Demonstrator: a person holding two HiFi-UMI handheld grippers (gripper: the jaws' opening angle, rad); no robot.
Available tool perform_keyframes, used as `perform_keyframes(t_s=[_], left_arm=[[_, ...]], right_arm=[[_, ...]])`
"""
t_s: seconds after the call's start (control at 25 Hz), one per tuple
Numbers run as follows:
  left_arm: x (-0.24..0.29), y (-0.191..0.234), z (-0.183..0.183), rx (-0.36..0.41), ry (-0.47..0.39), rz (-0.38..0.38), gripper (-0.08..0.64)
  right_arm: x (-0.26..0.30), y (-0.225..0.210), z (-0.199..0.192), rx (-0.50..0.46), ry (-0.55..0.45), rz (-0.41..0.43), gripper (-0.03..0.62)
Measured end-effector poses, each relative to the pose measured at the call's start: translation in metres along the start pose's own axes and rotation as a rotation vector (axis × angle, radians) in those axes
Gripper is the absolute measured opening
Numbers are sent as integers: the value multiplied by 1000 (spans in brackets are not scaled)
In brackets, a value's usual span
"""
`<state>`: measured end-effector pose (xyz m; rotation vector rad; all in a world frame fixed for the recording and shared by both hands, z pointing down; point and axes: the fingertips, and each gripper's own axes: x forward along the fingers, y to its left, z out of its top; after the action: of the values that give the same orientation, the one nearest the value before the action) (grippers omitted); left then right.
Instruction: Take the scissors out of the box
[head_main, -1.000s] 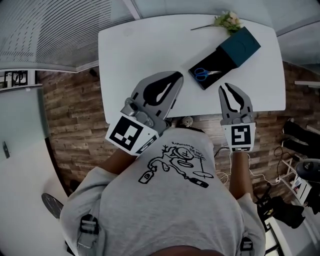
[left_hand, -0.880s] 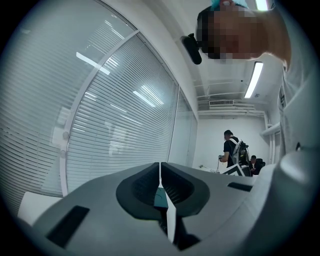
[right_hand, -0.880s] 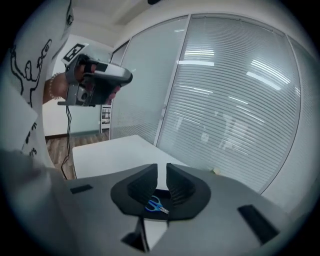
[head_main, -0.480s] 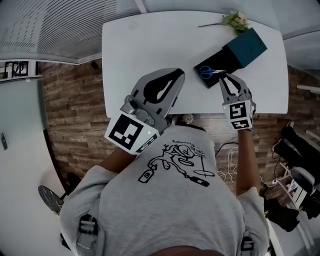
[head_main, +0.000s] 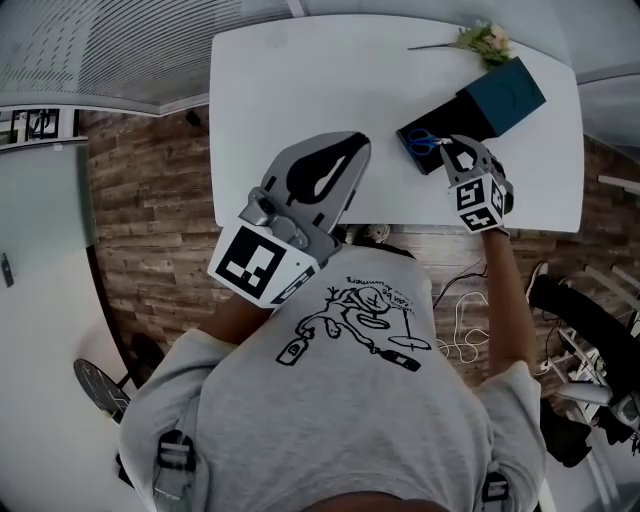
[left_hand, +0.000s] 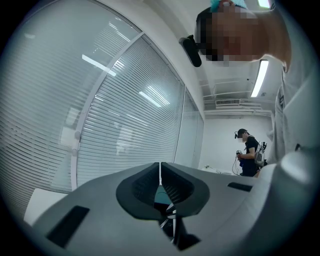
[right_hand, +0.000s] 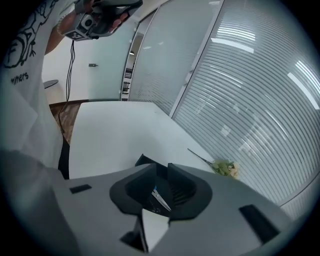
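Room fittings: glass walls hung with pale slatted blinds (left_hand: 125, 100) and a brown wood-plank floor (head_main: 150, 230).

Item 1: white rectangular table (head_main: 300, 90), which bears the box.

Item 2: black open cardboard box (head_main: 408, 133), shallow and tray-like, lying flat. Its dark teal lid (head_main: 505, 95) lies against the box's far end.

Item 3: blue-handled steel scissors (head_main: 422, 141), lying flat inside the box, handles at the end away from the lid. Not yet taken out.

Item 4: small flower sprig (head_main: 485, 40) with pale blooms, just beyond the lid, well clear of the box's open part.

Item 5: right gripper (head_main: 455, 152), grey, two-jaw, tilted downward with its tips over the box's near edge. Its jaws stand apart and have just been opening. The scissors' blade (right_hand: 159, 199) shows through the gap, but the pads do not press on it. Whether the tips touch the box cannot be told.

Item 6: left gripper (head_main: 345, 150), grey, held level, well apart from the box on its handle side. Jaws together, nothing between them.

Item 7: second person (left_hand: 248, 152) in dark clothing, standing far behind the box.
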<state>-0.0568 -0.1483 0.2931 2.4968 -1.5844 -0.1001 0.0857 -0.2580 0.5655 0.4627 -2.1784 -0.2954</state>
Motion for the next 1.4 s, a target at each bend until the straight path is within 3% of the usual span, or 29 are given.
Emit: perform_keyframes(t_s=[0.36,0.88,1.4], left_arm=[[-1,11,-5,-12,8,27,28],[-3,28,-10,-28,20,67,28],[-23,47,-8,-43,8,132,28]], right_arm=[[39,2,-23,-89,76,70,89],[96,43,-47,-332,211,335,126],[115,69,-63,-475,332,496,129]])
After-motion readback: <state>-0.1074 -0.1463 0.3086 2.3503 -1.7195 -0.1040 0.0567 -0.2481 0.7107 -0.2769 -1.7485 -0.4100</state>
